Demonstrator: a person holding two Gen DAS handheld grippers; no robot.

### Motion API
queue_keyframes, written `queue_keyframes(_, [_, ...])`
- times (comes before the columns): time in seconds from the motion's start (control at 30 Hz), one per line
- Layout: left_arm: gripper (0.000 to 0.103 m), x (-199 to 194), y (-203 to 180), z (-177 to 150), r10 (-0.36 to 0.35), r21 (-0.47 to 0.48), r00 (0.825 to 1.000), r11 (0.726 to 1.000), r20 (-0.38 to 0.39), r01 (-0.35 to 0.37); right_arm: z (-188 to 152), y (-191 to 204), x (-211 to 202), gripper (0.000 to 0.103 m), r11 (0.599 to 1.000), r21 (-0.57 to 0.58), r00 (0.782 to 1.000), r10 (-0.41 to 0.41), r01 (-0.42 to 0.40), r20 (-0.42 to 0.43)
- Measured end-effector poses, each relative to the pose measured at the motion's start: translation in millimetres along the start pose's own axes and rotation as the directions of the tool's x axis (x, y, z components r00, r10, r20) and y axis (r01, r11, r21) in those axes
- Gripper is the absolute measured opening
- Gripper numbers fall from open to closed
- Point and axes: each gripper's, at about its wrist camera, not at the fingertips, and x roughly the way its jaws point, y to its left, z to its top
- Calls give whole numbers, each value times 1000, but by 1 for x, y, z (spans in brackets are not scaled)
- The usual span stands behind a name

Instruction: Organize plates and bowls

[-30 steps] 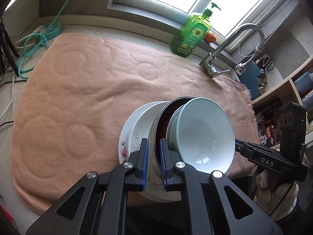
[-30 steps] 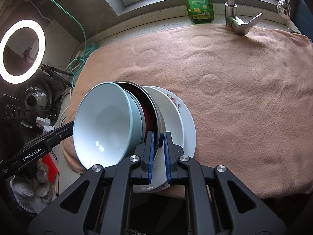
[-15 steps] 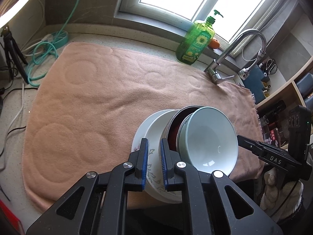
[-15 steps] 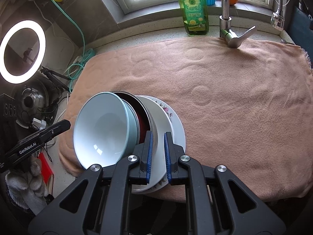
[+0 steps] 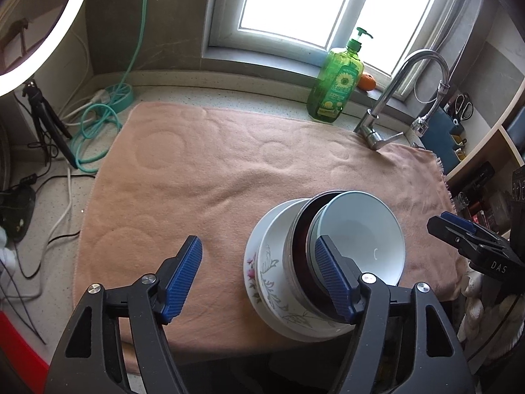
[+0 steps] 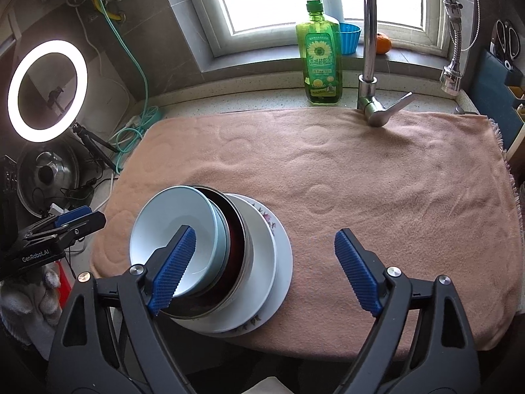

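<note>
A stack of dishes rests on the pink towel near its front edge: a flowered plate at the bottom, a white patterned bowl, a dark metal bowl and a pale blue bowl on top. In the right wrist view the stack shows with the pale blue bowl and the plate. My left gripper is open, above and in front of the stack. My right gripper is open, likewise drawn back above it.
A green soap bottle and a tap stand at the back by the window. A ring light, a pot lid and cables lie left of the towel. Shelves stand at the right.
Both grippers were shut on the rims of the stacked dishes. They have let go, opened wide and pulled back and up; the stack stays on the towel.
</note>
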Motion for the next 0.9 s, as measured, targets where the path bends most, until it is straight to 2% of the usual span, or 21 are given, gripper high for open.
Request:
queue_keyframes(0.5, [71, -13, 0, 3, 33, -21, 999, 999, 33, -33, 4, -3, -12, 90, 1000, 25, 999, 1, -2, 53])
queue_keyframes(0.9, [72, -17, 1, 8, 25, -28, 999, 999, 48, -24, 7, 1, -14, 90, 1000, 20, 998, 5, -6, 64])
